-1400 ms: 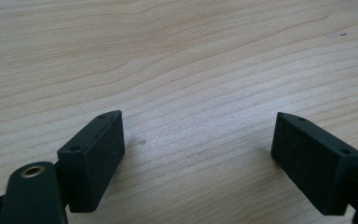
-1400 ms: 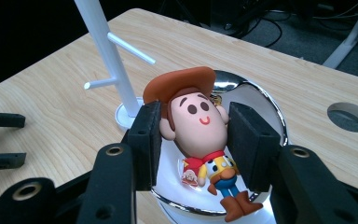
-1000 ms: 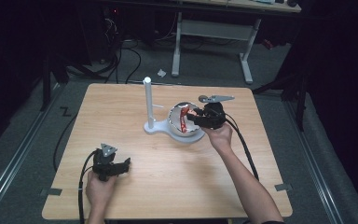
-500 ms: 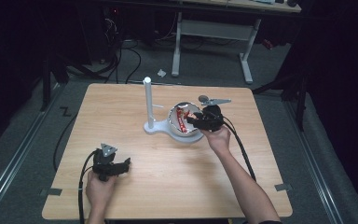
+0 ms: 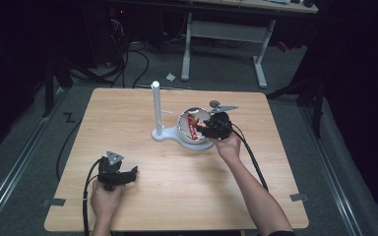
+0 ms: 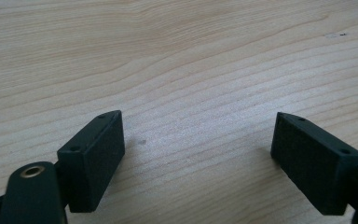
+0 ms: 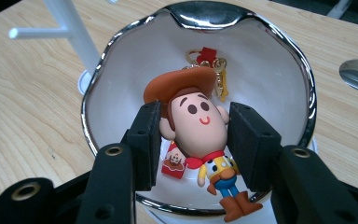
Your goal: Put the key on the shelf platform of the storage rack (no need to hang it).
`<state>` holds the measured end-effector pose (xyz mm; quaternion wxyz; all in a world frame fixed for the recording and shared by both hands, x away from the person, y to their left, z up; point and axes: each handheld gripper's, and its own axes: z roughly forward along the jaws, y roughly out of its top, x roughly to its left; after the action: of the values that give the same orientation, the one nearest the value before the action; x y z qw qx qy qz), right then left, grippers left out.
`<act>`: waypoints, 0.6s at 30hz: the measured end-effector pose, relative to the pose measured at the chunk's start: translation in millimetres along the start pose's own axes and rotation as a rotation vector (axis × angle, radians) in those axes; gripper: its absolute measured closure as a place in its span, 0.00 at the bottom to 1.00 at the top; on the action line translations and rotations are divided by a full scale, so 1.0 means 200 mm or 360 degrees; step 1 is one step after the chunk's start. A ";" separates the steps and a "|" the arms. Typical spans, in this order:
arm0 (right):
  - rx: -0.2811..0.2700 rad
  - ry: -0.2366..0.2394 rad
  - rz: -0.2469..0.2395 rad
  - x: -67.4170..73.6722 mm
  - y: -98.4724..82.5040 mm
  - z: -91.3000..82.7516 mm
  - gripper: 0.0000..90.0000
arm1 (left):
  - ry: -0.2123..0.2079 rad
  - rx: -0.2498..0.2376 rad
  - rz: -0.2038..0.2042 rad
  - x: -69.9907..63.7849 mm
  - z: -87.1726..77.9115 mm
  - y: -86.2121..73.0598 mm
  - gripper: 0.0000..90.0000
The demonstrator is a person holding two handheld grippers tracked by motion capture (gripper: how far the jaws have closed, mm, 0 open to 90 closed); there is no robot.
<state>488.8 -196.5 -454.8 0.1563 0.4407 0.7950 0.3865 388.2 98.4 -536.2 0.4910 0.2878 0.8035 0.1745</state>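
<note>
A wooden surface is seen from above. A white bowl with a silvered rim is set near the centre of the surface, just at 3 o'clock of a white stand with an upright post. A cowboy figure keychain with a brown hat lies inside the bowl, its boots over the near rim and its gold clasp at 12 o'clock of its head. The right hand-held gripper is lowered into the bowl, its jaws set at either side of the figure's head; whether the head is actually clenched cannot be told. The left hand-held gripper is held at 7 o'clock of the bowl, well apart from it, released, its jaws spread wide above bare wood. A grey flat item lies at 1 o'clock of the bowl.
</note>
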 end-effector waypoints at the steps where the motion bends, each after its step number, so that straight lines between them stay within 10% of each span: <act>1: 0.0007 -0.0006 0.0002 0.00 0.00 0.00 0.62 | -0.0002 0.0003 -0.0002 0.00 0.00 0.00 0.20; 18: 0.0023 -0.0011 -0.0020 -0.01 0.00 -0.01 0.53 | -0.0002 0.0002 0.0001 0.00 0.00 0.00 0.20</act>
<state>488.3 -199.7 -454.1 0.1583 0.4382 0.7999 0.3782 388.2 98.4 -536.3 0.4913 0.2885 0.8032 0.1740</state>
